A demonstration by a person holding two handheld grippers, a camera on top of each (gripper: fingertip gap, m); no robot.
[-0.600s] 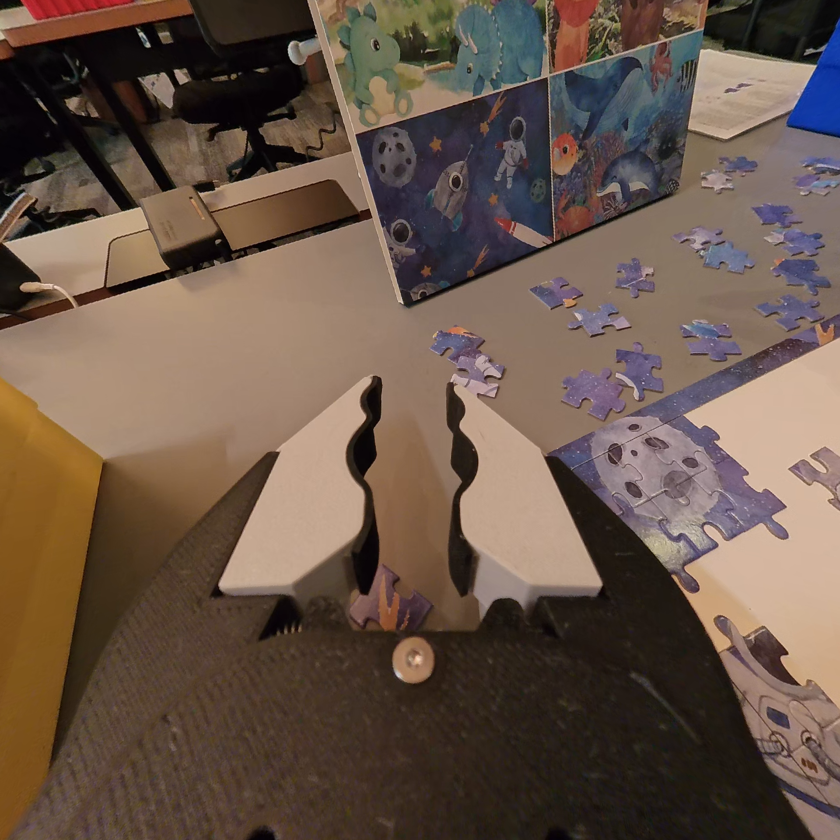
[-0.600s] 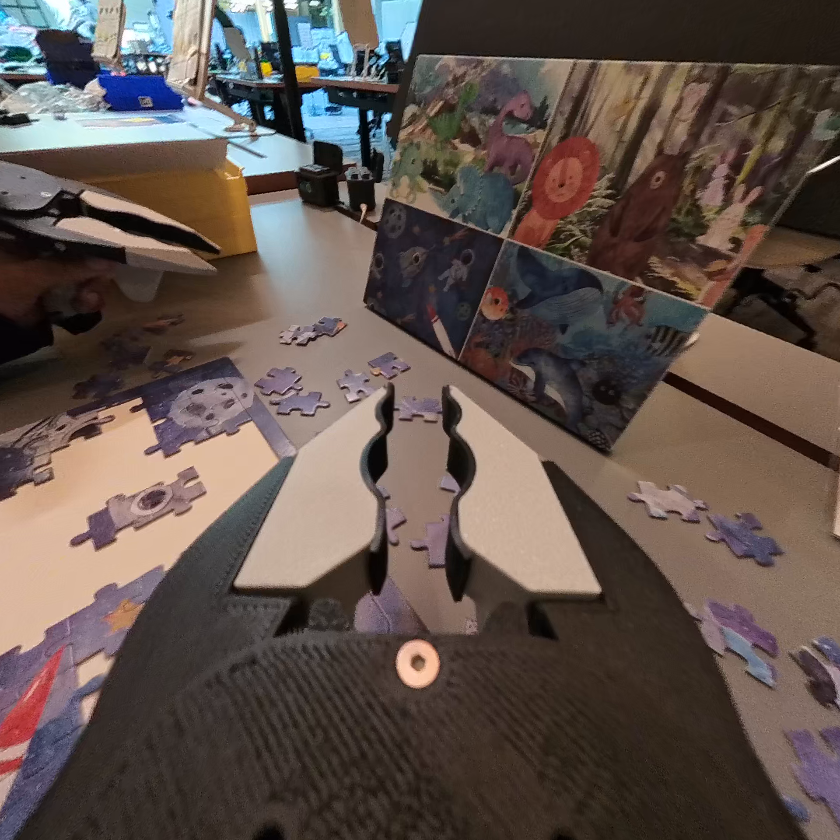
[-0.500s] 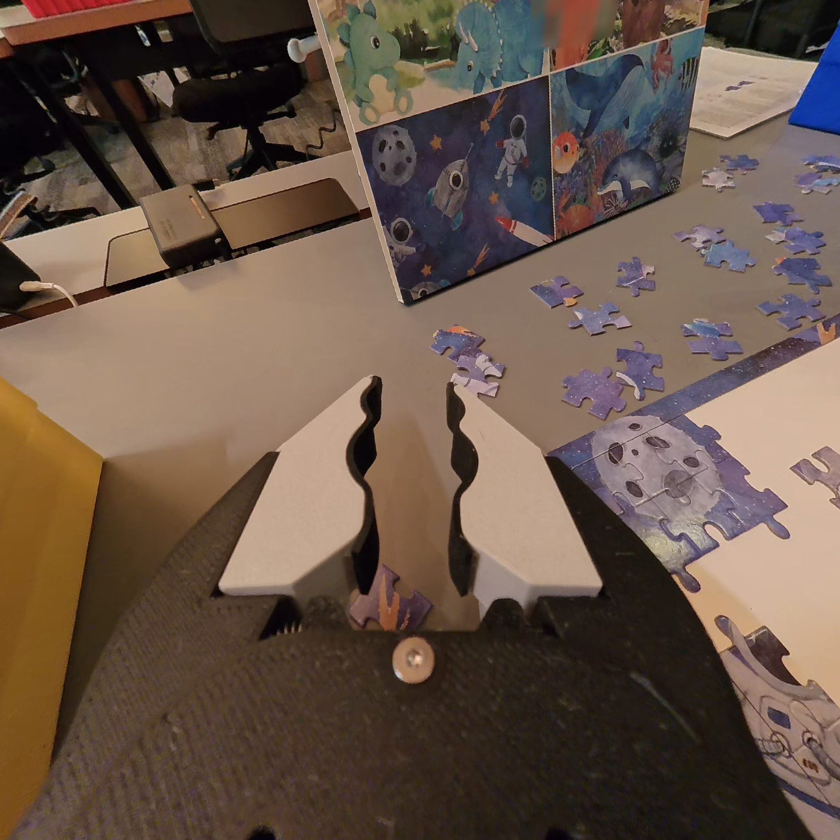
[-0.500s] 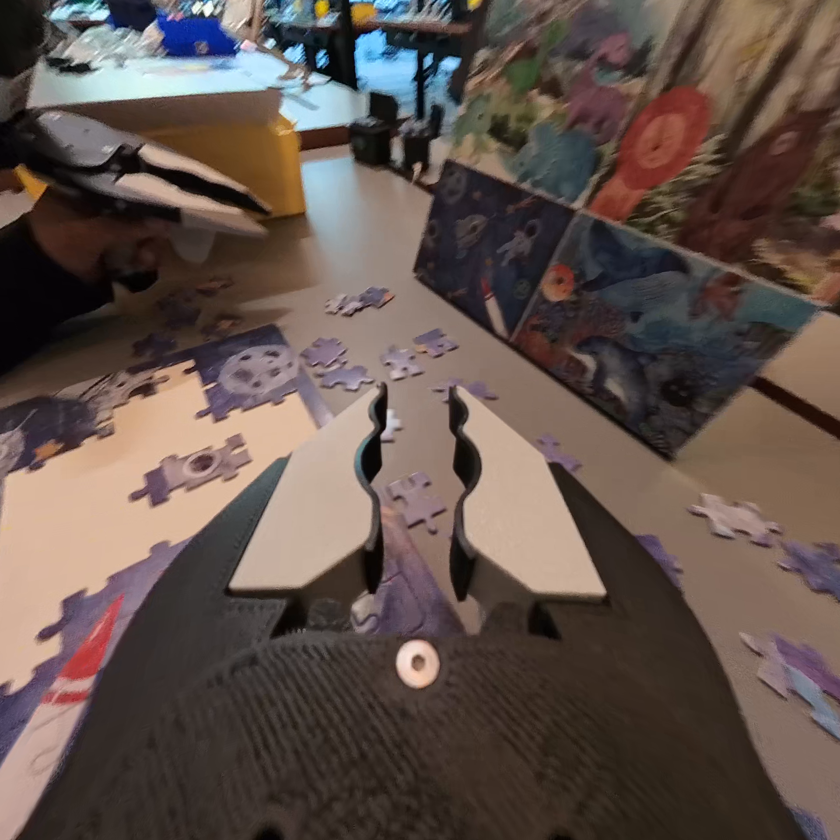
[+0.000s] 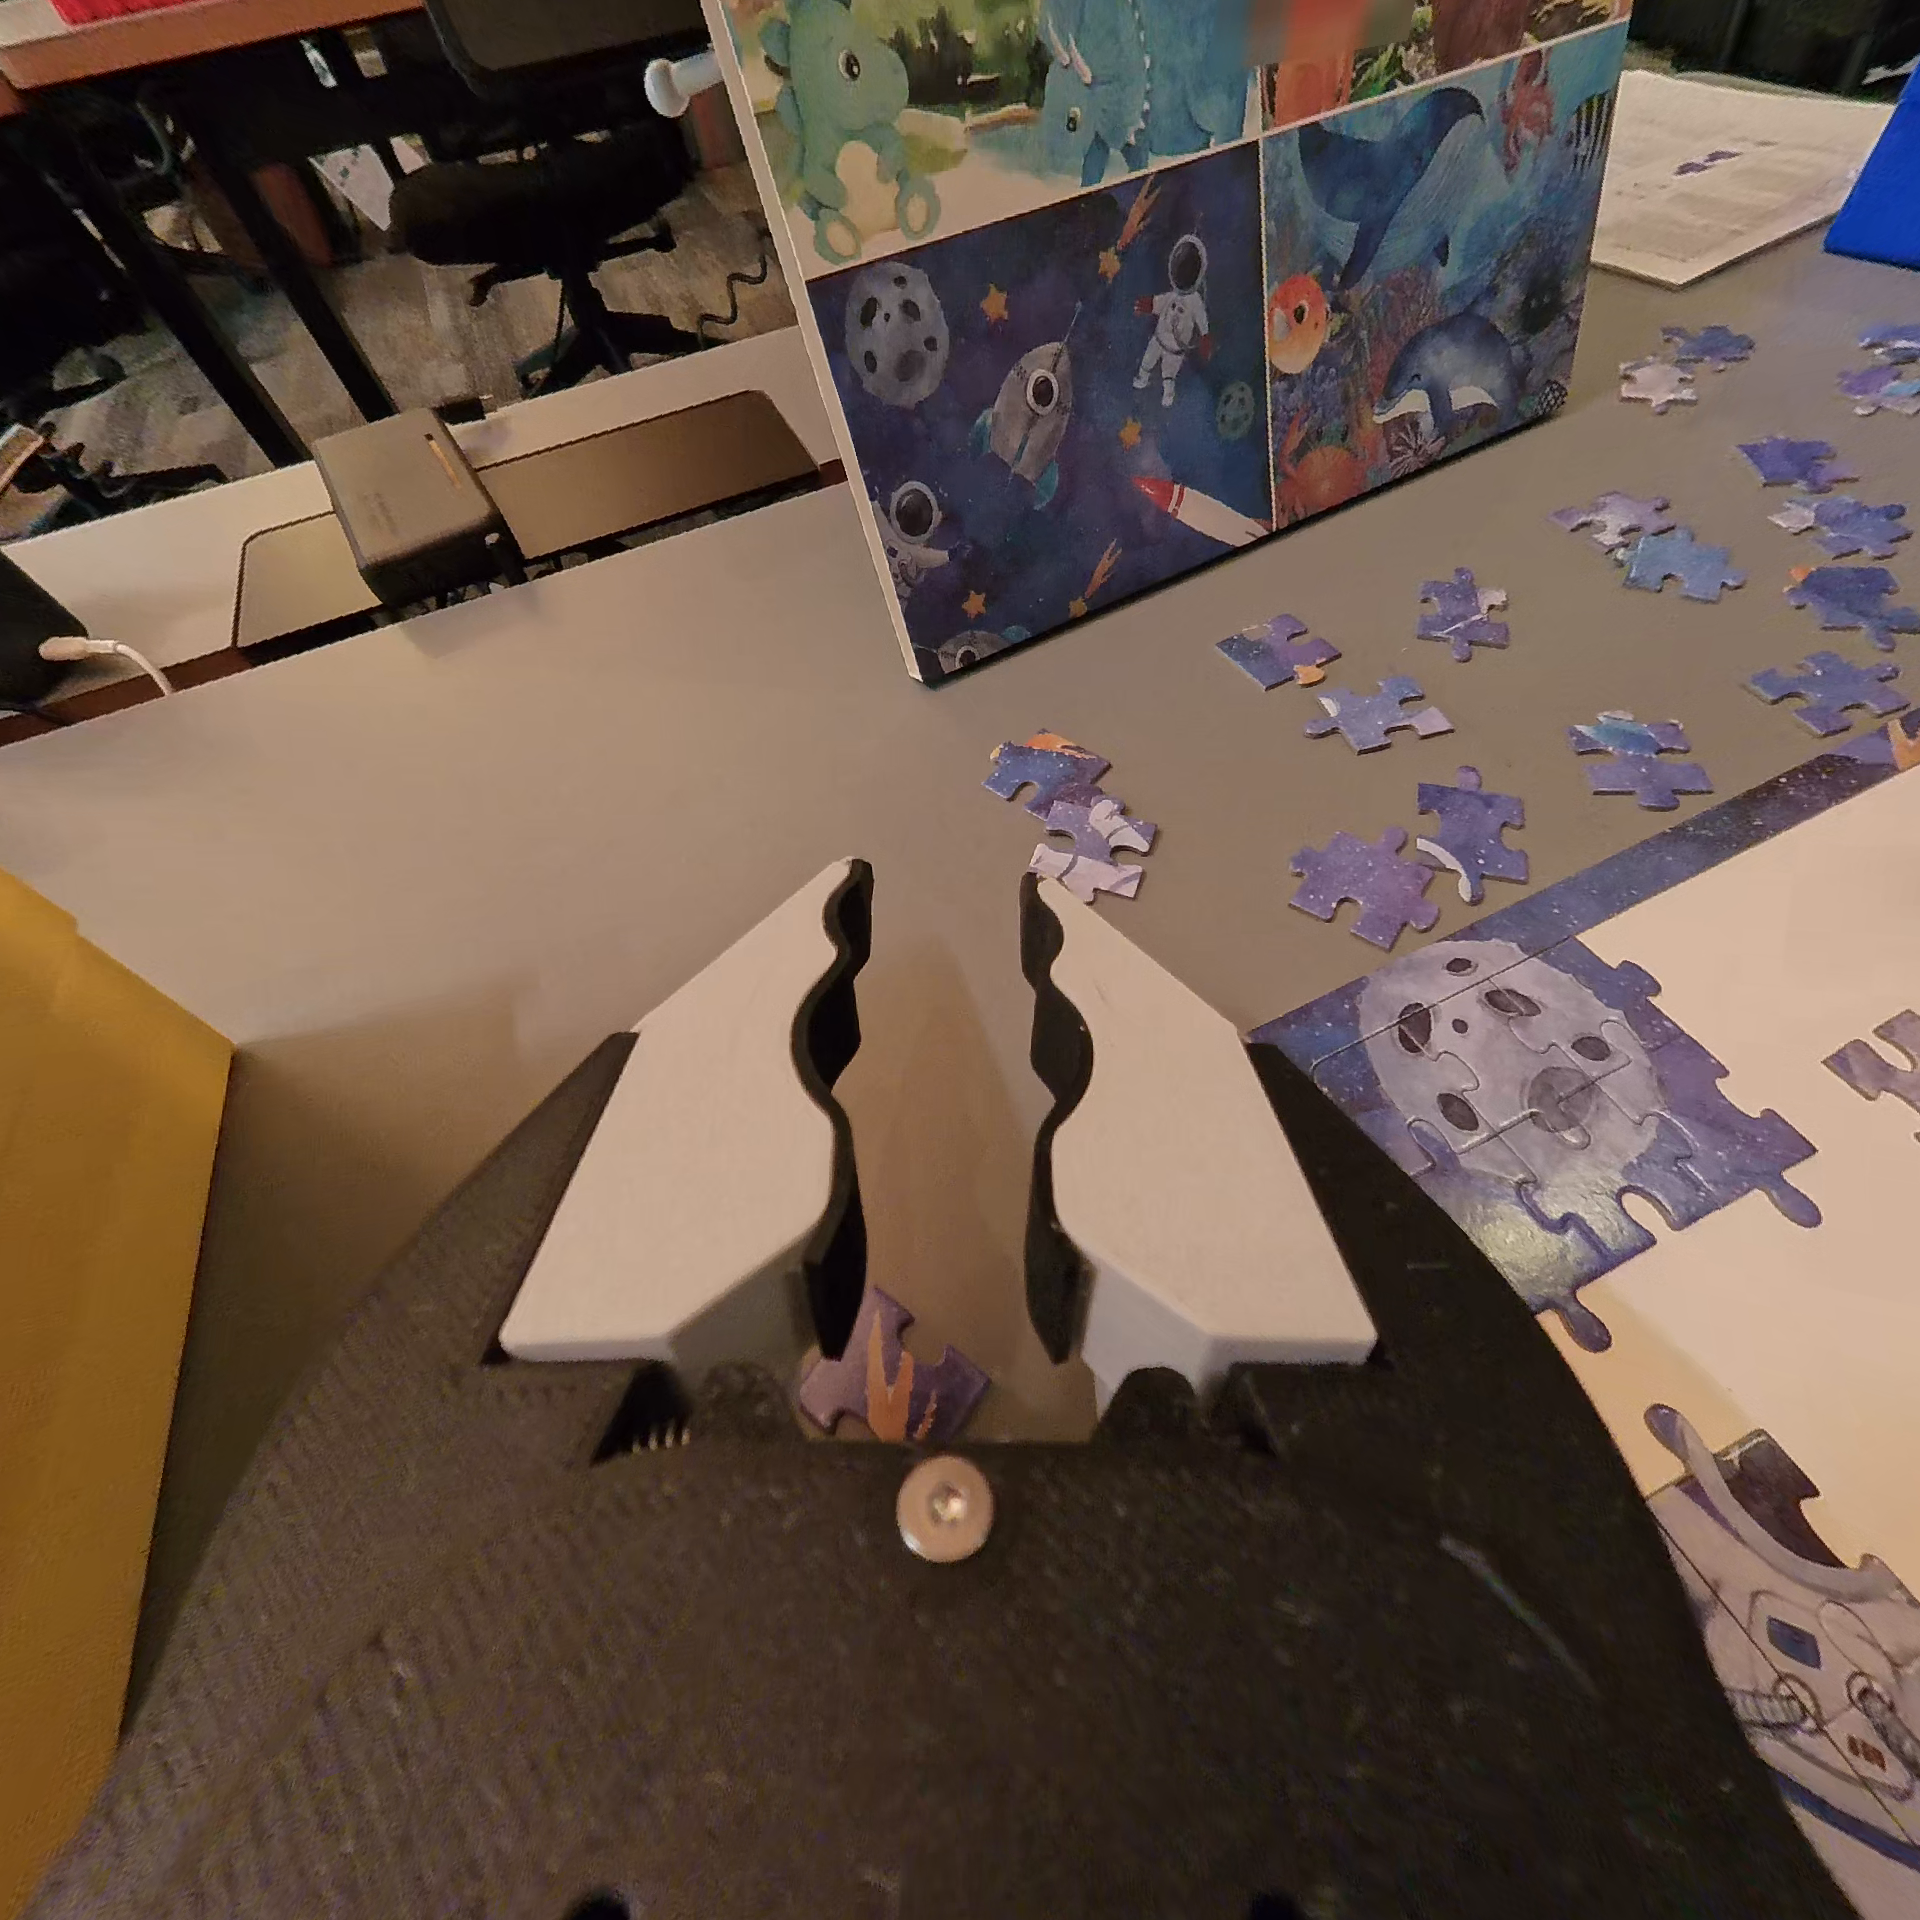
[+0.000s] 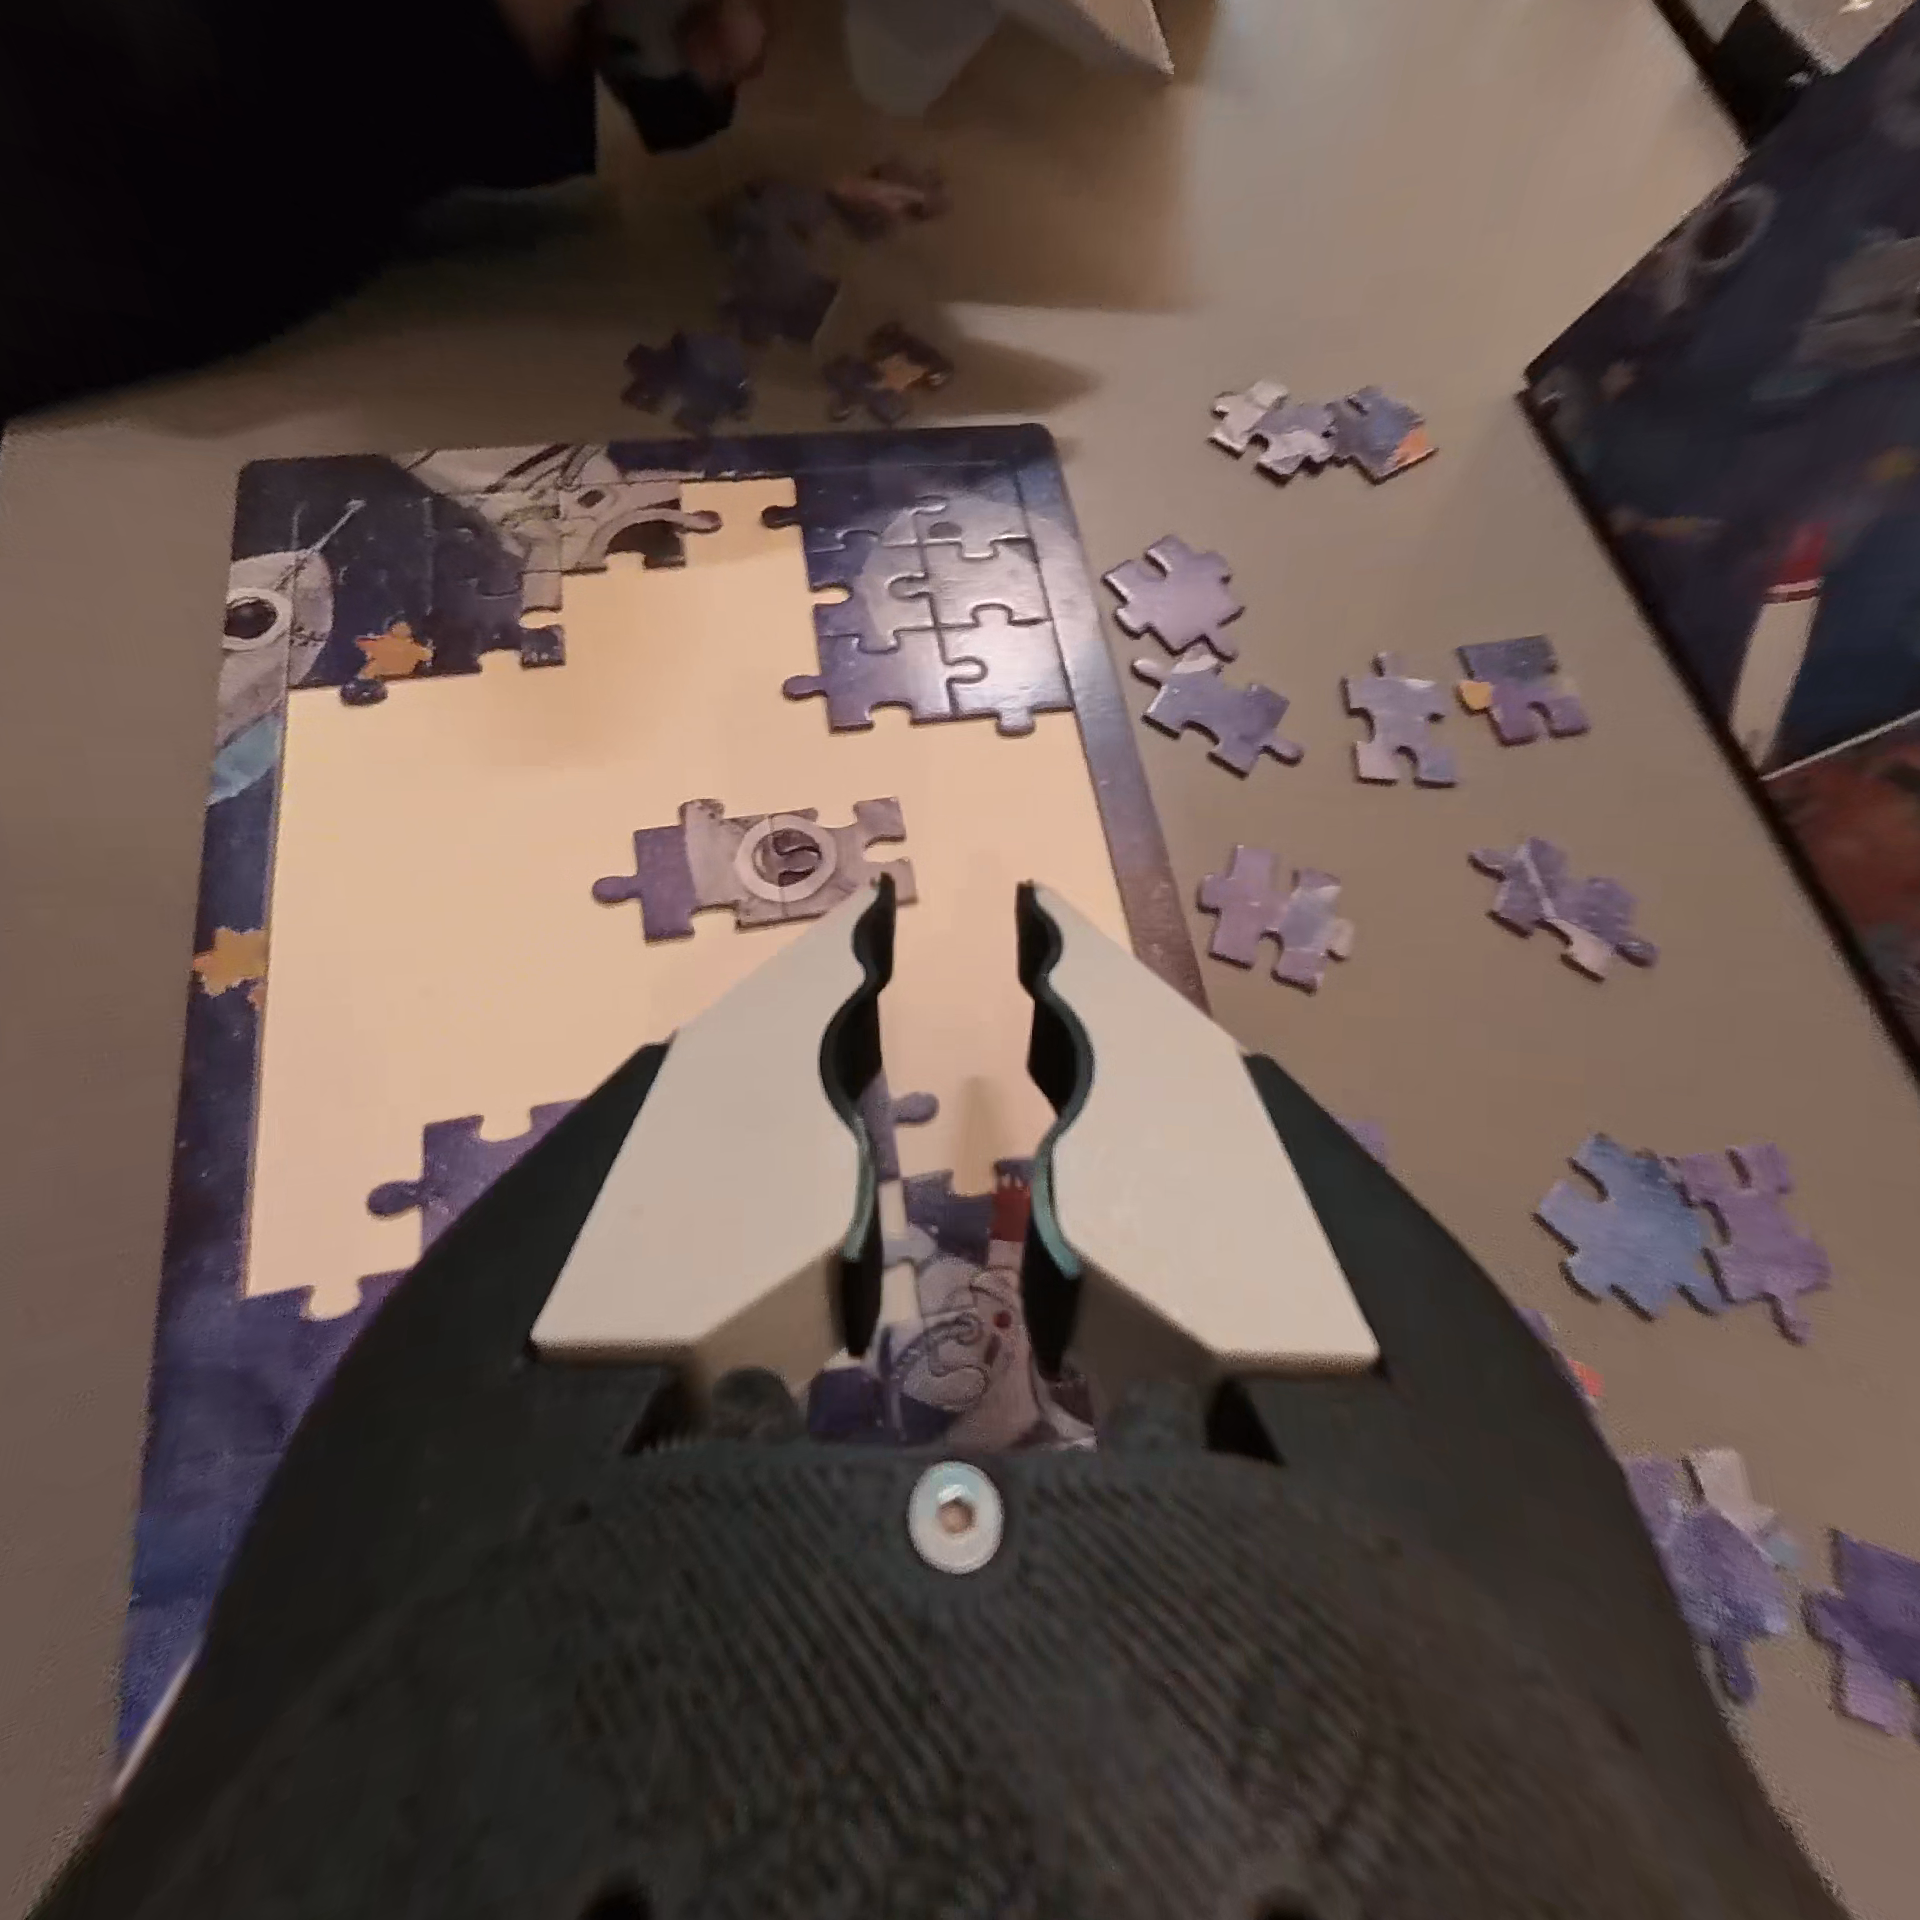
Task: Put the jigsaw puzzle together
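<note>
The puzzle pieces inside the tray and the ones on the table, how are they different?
The pieces in the tray are mostly joined into clusters like the moon corner; the table pieces mostly lie loose and scattered. The tray pieces sit within a dark frame; the table pieces rest on bare grey table. Both are purple-blue.

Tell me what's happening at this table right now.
A person holds two handheld grippers over a grey table with a partly filled space-themed jigsaw tray. The right gripper hangs open over the tray's bare middle, beside a joined pair of pieces, gripping nothing. The left gripper is open too, over bare tabletop left of the tray; a purple piece with an orange streak lies on the table beneath it. Loose pieces are scattered beside the tray, and a picture box stands behind.
</note>
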